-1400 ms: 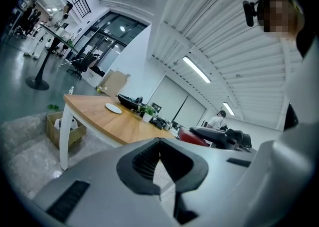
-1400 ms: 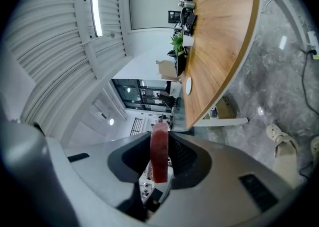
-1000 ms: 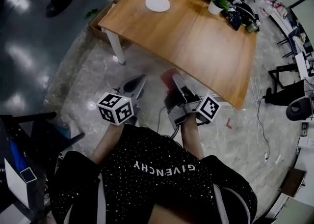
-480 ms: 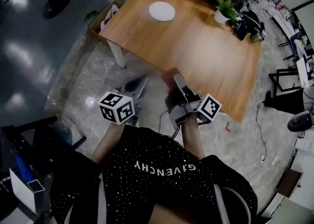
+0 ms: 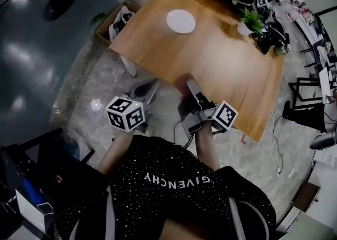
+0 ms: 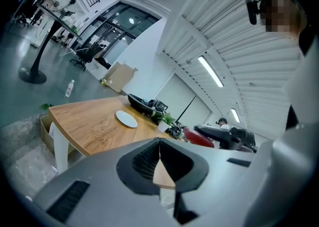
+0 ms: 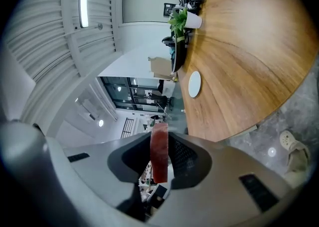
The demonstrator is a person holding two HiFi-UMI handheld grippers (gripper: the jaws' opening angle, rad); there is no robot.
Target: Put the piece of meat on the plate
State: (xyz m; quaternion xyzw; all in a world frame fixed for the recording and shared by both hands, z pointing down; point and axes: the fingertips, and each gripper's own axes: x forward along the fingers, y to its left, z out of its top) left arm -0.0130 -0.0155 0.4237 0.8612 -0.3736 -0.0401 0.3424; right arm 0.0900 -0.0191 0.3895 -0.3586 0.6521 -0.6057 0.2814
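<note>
- The right gripper (image 5: pixel 185 84) was clamped on the piece of meat (image 7: pixel 159 150). Its jaws stood only partly apart, and the ribbed pads pressed both flat faces of the slab.
- The left gripper (image 5: pixel 151 87) was closed tip to tip with nothing between its jaws, and it pointed roughly level beside the right one.
- The step in hand looked like the carry. The meat was lifted and secured but hung at the near edge of the table (image 5: pixel 221 60), well apart from the plate (image 5: pixel 180 21).
- In the head view the plate lay at about twelve o'clock from the right gripper, toward the table's far end. A potted plant (image 5: pixel 251 22) sat at about one o'clock.
- The next move probably called for reaching across the tabletop to above the plate, lowering until the slab touched it, and only then parting the jaws.
- The meat was a thin, flat, dull-red slab held on edge, with a slightly lighter top rim. It would likely flop flat once released.
- The plate was round, white, smooth and shallow, with nothing on it.
- The table had a warm wood-grain top with rounded corners and white legs, over a grey mottled floor (image 5: pixel 95 76).
</note>
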